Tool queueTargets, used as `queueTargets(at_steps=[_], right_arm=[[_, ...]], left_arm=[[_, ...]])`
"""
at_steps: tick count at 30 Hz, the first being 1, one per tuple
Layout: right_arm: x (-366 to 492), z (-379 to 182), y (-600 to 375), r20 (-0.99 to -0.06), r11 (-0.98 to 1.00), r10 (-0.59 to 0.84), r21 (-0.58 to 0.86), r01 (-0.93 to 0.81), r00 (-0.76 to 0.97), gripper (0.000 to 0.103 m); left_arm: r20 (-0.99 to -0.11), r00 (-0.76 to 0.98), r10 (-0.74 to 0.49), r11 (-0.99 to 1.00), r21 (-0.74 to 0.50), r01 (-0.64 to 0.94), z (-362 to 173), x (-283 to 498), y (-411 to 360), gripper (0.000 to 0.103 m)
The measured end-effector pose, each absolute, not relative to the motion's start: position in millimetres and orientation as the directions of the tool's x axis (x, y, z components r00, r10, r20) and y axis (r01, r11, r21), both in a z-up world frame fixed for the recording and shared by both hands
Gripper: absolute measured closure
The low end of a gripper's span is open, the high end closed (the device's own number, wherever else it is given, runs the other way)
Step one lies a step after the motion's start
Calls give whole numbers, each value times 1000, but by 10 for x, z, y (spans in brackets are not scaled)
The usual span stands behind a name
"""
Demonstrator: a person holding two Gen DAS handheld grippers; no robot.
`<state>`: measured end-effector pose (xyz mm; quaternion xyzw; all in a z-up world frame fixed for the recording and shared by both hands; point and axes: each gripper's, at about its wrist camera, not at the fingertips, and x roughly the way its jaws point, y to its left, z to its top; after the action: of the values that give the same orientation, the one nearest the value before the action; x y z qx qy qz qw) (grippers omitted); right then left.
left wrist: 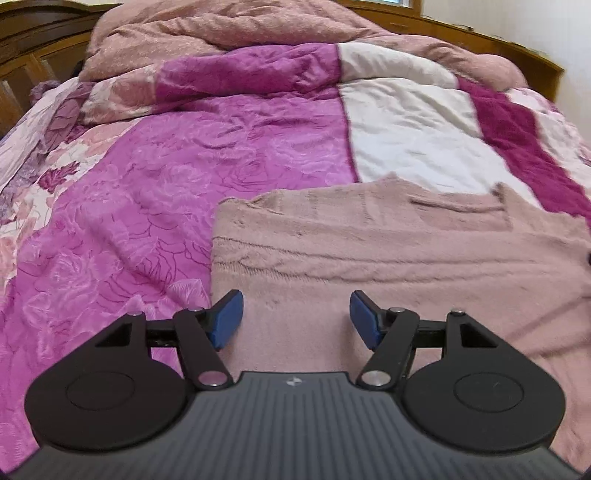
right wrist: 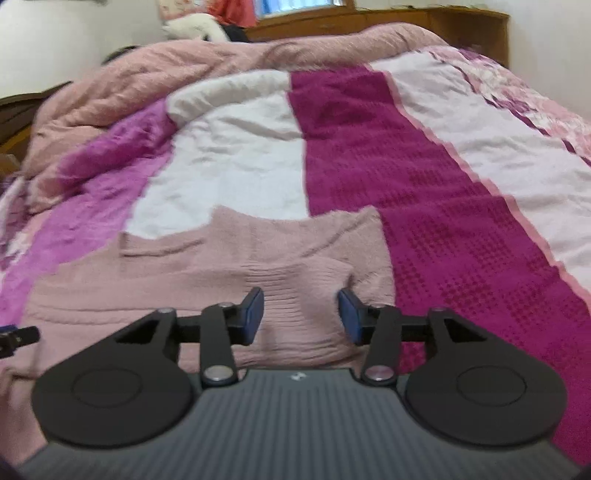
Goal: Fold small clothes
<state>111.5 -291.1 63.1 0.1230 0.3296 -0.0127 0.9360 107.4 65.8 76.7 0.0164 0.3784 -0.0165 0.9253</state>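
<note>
A dusty-pink knit garment [left wrist: 388, 258] lies flat on the bedspread, with a folded layer and a pocket-like seam on its far side. My left gripper [left wrist: 295, 318] hovers over its near left part, blue pads wide apart and nothing between them. In the right wrist view the same garment [right wrist: 207, 273] spreads to the left, its right edge beside a magenta stripe. My right gripper [right wrist: 301, 317] is open above a small raised ridge of the knit; the pads stand clear of the cloth. A bit of the left gripper shows at the left edge [right wrist: 18, 336].
The bedspread [left wrist: 166, 206] has pink rose-patterned, white and magenta stripes. A rumpled pink quilt [left wrist: 229, 40] is heaped at the far end. A wooden bed frame [right wrist: 406, 22] and a wall lie beyond it. A dark wooden headboard [left wrist: 26, 48] stands at the left.
</note>
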Motion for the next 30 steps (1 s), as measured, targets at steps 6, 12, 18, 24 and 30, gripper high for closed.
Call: queueTargets(at_steps=[6, 12, 18, 24, 30], right_arm=[[757, 1008, -2924, -615, 960, 180, 279, -2, 768, 55], [294, 1358, -2871, -616, 952, 265, 289, -100, 742, 55], [-220, 1552, -2703, -630, 950, 311, 237, -204, 711, 54], [-659, 1433, -2380, -684, 942, 310, 128, -311, 660, 53], [-945, 1197, -2071, -749, 899, 322, 49, -436, 579, 53]], left_arm=[[-703, 709, -55, 988, 64, 141, 1192, 613, 673, 32], [-698, 709, -104, 980, 49, 192, 1654, 123, 786, 31], [-709, 699, -98, 971, 84, 222, 1939, -399, 842, 30], [-746, 652, -132, 946, 103, 308, 1750, -955, 705, 29], [-790, 589, -172, 913, 95, 396, 1382, -1374, 561, 29]])
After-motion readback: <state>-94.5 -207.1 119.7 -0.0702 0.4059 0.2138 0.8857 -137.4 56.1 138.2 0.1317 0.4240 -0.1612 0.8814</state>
